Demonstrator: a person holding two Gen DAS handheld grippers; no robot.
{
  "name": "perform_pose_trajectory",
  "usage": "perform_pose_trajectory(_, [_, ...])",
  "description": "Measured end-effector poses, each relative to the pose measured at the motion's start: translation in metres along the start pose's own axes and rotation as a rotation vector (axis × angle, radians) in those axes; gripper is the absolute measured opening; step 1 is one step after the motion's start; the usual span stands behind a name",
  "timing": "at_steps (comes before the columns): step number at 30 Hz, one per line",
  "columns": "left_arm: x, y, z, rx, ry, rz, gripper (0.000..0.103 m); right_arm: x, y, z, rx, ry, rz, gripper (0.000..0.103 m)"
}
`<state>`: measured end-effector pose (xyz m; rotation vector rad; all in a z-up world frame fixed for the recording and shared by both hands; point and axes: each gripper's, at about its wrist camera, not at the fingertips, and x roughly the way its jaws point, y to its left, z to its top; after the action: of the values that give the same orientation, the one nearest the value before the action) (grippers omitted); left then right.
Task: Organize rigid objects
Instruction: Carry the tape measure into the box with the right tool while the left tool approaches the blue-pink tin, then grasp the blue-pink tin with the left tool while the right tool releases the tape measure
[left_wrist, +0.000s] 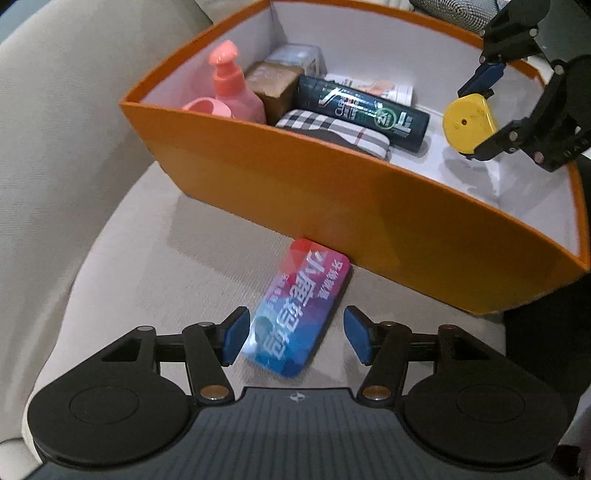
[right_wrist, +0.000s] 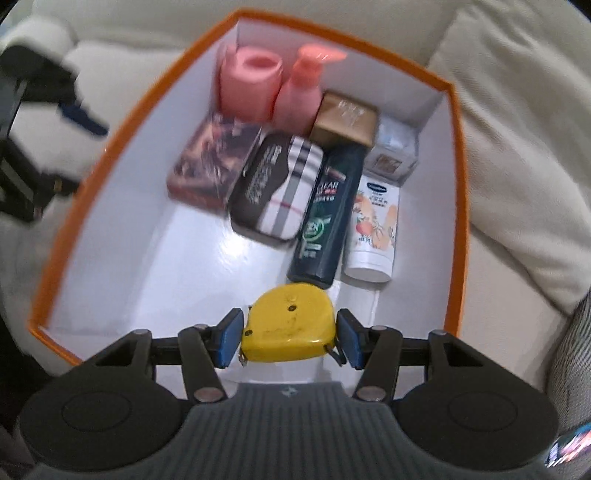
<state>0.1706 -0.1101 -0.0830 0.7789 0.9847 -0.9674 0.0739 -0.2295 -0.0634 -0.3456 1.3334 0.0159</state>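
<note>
My left gripper (left_wrist: 295, 338) stands wide around one glossy blue-and-red tin (left_wrist: 297, 308) lying on the beige woven cushion (left_wrist: 122, 258), touching the orange box (right_wrist: 456, 206). Inside (white-lined card) I count two pink plastic containers, two tins, two small cartons, two tubes. My right gripper (right_wrist: 289, 338) clamps one yellow tape measure (right_wrist: 290, 325) above the box floor.

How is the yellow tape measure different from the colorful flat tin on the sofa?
The yellow tape measure is one plain color and rounded on top; the colorful tin is a flat rectangle in red, purple and blue with white writing. The tape measure is held in the right tool over the orange box; the tin lies on the sofa cushion outside the box, between the open left tool's fingers. Both are small, hard things.
</note>
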Motion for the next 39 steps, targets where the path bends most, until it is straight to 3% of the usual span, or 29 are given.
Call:
perform_pose_trajectory(9, [0.033, 0.012, 0.006, -0.02, 0.043, -0.061, 0.071, 0.026, -0.004, 0.004, -0.192, 0.054, -0.046, 0.057])
perform_pose_trajectory(18, [0.04, 0.012, 0.015, -0.006, 0.027, -0.085, 0.074, 0.035, -0.011, 0.009, -0.247, -0.014, -0.088, 0.058])
perform_pose_trajectory(20, [0.042, 0.009, 0.017, -0.003, 0.02, -0.083, 0.071, 0.033, -0.011, 0.009, -0.253, -0.028, -0.093, 0.06])
perform_pose_trajectory(24, [0.04, 0.002, 0.019, 0.0, 0.001, -0.065, 0.06, 0.025, -0.013, 0.007, -0.226, -0.052, -0.095, 0.064])
perform_pose_trajectory(30, [0.033, -0.007, 0.011, -0.001, 0.01, -0.021, 0.056, 0.011, -0.017, 0.003, -0.154, -0.074, -0.091, 0.065])
perform_pose_trajectory(39, [0.013, -0.009, -0.019, -0.219, -0.035, 0.07, 0.053, -0.005, -0.012, -0.003, -0.013, -0.127, -0.042, 0.065])
